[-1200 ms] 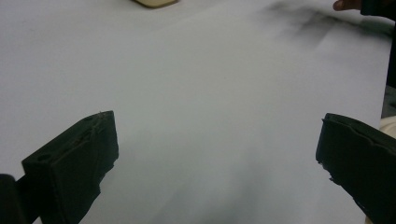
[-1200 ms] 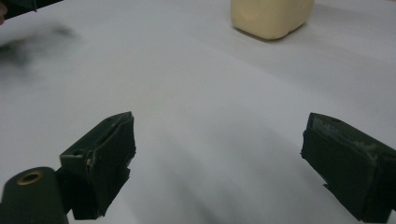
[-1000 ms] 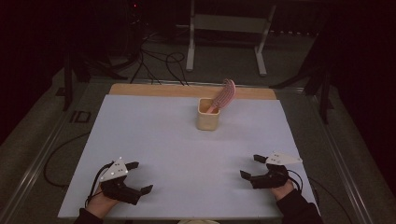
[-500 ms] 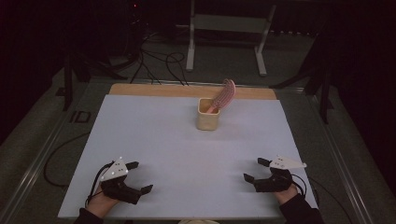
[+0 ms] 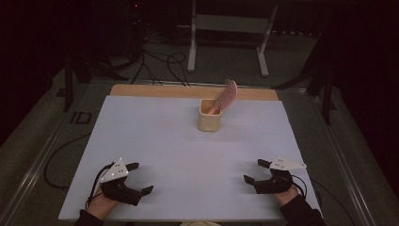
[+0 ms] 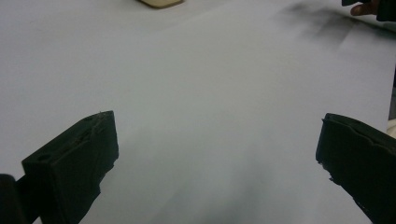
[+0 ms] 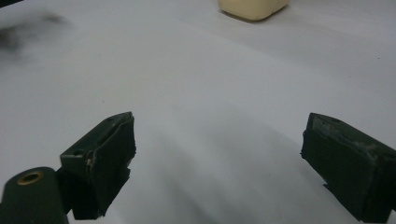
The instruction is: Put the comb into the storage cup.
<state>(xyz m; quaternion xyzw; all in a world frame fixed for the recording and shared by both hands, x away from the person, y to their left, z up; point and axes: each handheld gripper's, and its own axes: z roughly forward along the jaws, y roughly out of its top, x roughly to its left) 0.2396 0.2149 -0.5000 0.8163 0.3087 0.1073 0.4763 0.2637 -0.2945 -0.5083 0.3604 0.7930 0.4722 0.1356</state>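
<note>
A cream square cup [image 5: 210, 121] stands at the far middle of the white table cover [image 5: 155, 141]. A pink hairbrush [image 5: 227, 96] leans out of it toward the right. My left gripper [image 5: 142, 179] rests open near the front left edge, nothing between its jaws. At the front right my right gripper [image 5: 255, 171] also lies open and empty. The left gripper view has the cup's base [image 6: 160, 3] at its top edge, far beyond the left gripper [image 6: 217, 140]. The cup's base [image 7: 252, 8] lies far ahead of the right gripper [image 7: 219, 140] in the right gripper view.
A wooden board edge [image 5: 141, 90] runs along the back of the table. Behind it are a metal stand [image 5: 228, 33] and cables [image 5: 160, 61] on the dark floor. A cable [image 5: 56, 160] trails off the left side. The other hand [image 6: 369, 7] shows far off in the left gripper view.
The right gripper has drawn slightly back toward the front right edge. The left gripper, cup and brush have not moved.
</note>
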